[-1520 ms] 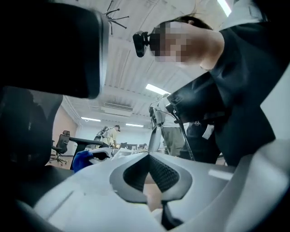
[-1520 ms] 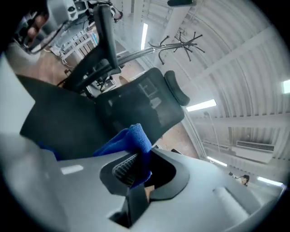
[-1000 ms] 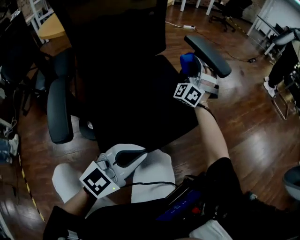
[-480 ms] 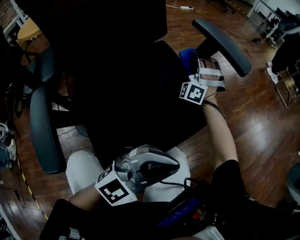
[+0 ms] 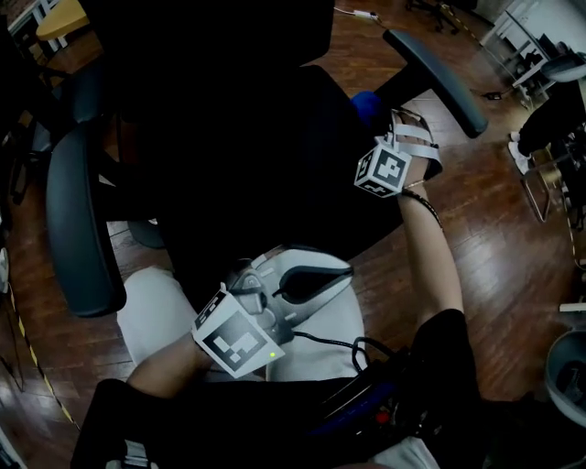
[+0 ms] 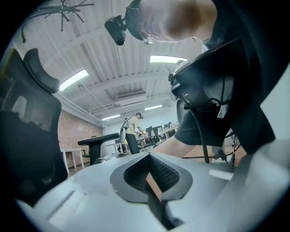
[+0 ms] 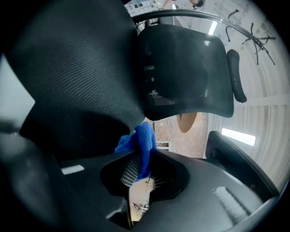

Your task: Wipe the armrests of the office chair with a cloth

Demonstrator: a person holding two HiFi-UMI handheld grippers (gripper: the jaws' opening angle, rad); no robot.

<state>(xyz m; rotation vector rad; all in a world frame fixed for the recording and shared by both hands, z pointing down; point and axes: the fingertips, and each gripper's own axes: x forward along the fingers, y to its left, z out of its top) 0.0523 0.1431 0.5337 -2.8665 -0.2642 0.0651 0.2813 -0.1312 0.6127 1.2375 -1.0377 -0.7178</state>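
The black office chair's seat (image 5: 265, 156) fills the middle of the head view. Its left armrest (image 5: 81, 220) runs down the left side; the right armrest (image 5: 438, 69) slants at the upper right. My right gripper (image 5: 374, 121) hovers over the seat's right edge, just below and left of the right armrest, shut on a blue cloth (image 5: 364, 101). The right gripper view shows that cloth (image 7: 144, 138) bunched between the jaws of the right gripper (image 7: 142, 161), facing the chair back (image 7: 181, 68). My left gripper (image 5: 346, 272) rests over my lap, shut and holding nothing (image 6: 149, 156).
Brown wooden floor (image 5: 494, 238) surrounds the chair. Other chairs (image 5: 558, 110) stand at the right edge, and a round bin (image 5: 569, 366) sits at the lower right. A power strip (image 5: 364, 14) lies on the floor behind. A person (image 6: 132, 136) stands far off in the left gripper view.
My left gripper has shifted right and up across my lap towards the seat's front edge. The right gripper keeps the cloth beside the right armrest. My head has tilted left.
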